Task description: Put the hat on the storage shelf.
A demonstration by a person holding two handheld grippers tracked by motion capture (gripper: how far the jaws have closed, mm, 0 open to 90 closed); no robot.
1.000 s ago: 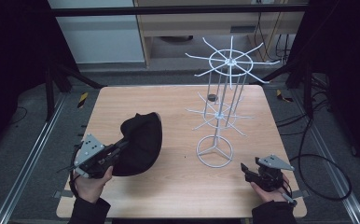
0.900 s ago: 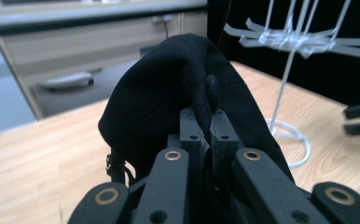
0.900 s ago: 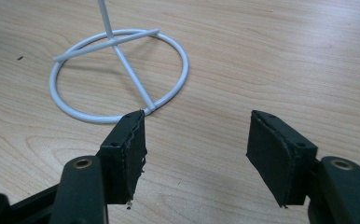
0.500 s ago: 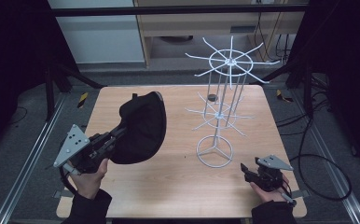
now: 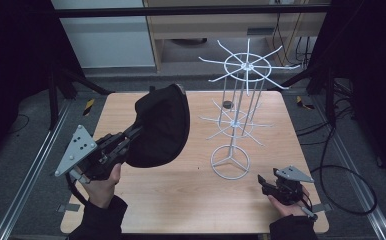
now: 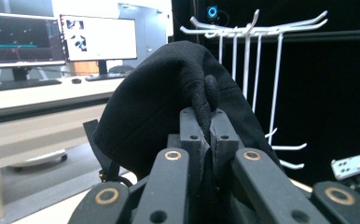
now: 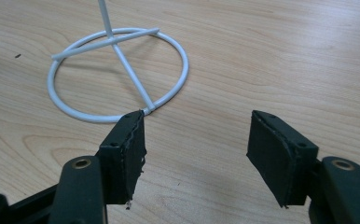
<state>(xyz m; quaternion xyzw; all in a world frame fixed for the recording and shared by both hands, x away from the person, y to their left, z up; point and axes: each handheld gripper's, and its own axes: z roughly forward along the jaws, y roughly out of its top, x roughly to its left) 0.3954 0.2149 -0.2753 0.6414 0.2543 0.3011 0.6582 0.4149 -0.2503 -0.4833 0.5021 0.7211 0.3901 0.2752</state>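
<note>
The left tongs [image 5: 131, 137] are clamped tight on a fold at the edge of a black knitted fabric cap [image 5: 162, 127], which they hold lifted clear of the light wooden tabletop [image 5: 191, 200]. The cap hangs just beyond the tips of the tongs, bulging away from them toward the white wire hat stand with radiating hooks [image 5: 236, 117]. In the left gripper view the pinched fold [image 6: 205, 100] rises straight between the closed jaws, and the cap's dome swells up and to the left of them. In the high view the cap's long axis runs from its lower rounded end nearest the person up to its narrower end by the far edge of the tabletop, with its flatter side turned toward the stand. It sits to the left of the stand, apart from it.

The right tongs [image 7: 194, 151] stand wide open with nothing between them, low over the tabletop just in front of the stand's ring base [image 7: 117, 74].
</note>
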